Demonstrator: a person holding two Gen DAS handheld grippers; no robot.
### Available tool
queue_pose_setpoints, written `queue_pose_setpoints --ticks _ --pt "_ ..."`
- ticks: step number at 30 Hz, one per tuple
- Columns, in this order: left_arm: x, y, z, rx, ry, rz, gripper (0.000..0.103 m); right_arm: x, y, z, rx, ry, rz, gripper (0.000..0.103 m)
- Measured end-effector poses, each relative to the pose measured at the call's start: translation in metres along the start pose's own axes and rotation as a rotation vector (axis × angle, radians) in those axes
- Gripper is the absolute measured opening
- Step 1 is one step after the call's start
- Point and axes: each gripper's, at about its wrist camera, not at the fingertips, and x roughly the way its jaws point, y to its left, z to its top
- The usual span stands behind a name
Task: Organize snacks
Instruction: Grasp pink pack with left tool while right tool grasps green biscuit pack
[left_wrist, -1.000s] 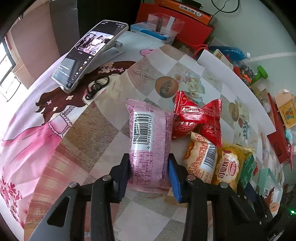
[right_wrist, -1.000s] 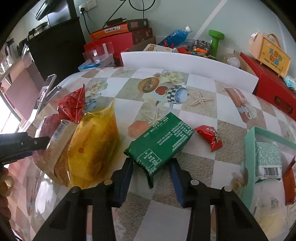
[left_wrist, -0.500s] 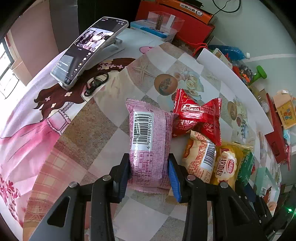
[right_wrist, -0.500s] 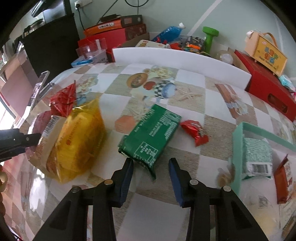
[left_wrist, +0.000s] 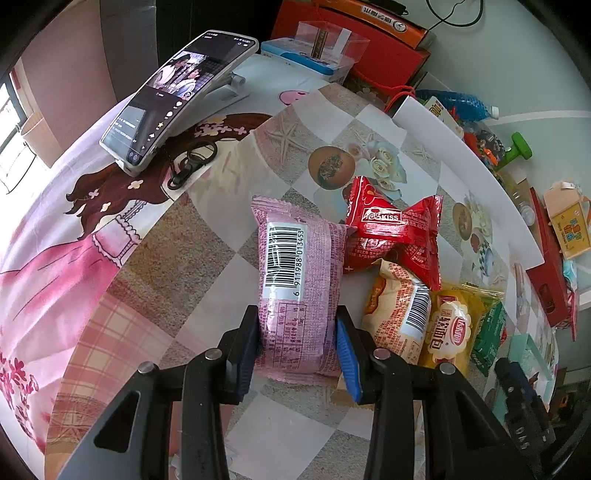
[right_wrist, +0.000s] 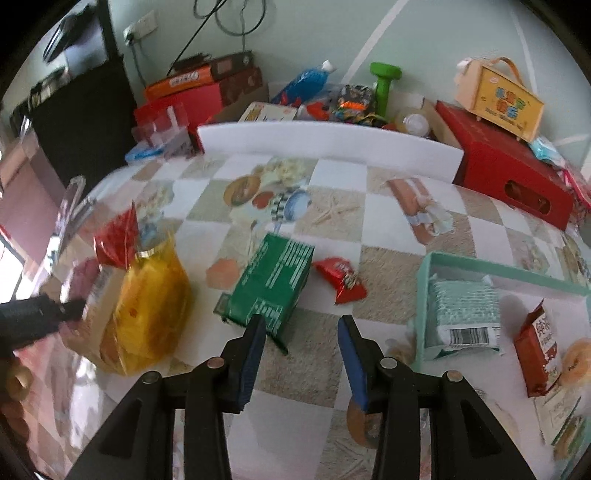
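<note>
My left gripper (left_wrist: 297, 339) is shut on the near end of a pink snack packet (left_wrist: 295, 258) with a barcode label, low over the table. To its right lie a red packet (left_wrist: 391, 236), a cream-orange packet (left_wrist: 399, 314) and a yellow packet (left_wrist: 450, 328). My right gripper (right_wrist: 301, 325) hangs above the table with its jaws opening and nothing pressed between them. A green packet (right_wrist: 273, 280) lies flat just beyond its left finger. A small red packet (right_wrist: 340, 277) lies beside that. The mint tray (right_wrist: 498, 266) at the right holds a pale green packet (right_wrist: 461, 306).
A phone on a stand (left_wrist: 177, 96) and a key clip (left_wrist: 192, 162) sit at the far left. A white board (right_wrist: 325, 144) stands along the table's back edge, with red boxes (right_wrist: 513, 177) and clutter behind. A tape roll (right_wrist: 364, 421) lies under my right finger.
My right gripper has let go of the green packet, drawn back and up, and its jaws stand wider. The left gripper still holds the pink packet in the same place.
</note>
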Motion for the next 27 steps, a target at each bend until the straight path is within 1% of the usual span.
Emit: queue_pose_setpoints --ticks 1,2,7,10,12,17,24,27 --pt "0.0 -0.001 0.0 0.002 0.001 0.001 0.041 0.0 -0.001 0.001 0.016 -0.005 0.007 0.061" --pt "0.0 -0.001 0.0 0.001 0.0 0.003 0.041 0.0 -0.002 0.003 0.037 -0.009 0.014 0.064" --pt "0.0 -0.003 0.0 0.004 0.005 -0.001 0.041 0.006 0.001 0.014 0.084 0.003 0.019 0.064" --pt "0.0 -0.003 0.0 0.0 0.007 -0.008 0.041 0.017 0.007 0.024 0.087 0.022 -0.02 0.069" --pt "0.001 -0.002 -0.001 -0.005 0.008 -0.013 0.041 0.027 0.01 0.028 0.095 0.044 -0.044 0.069" --pt "0.001 -0.001 -0.001 -0.004 0.009 -0.014 0.041 0.047 0.018 0.033 0.103 0.088 -0.057 0.069" --pt "0.001 -0.002 0.0 -0.002 0.012 -0.015 0.041 0.058 0.042 0.029 0.01 0.117 -0.095 0.069" --pt "0.001 -0.002 0.0 -0.001 0.012 -0.015 0.041 0.056 0.043 0.023 -0.008 0.127 -0.103 0.067"
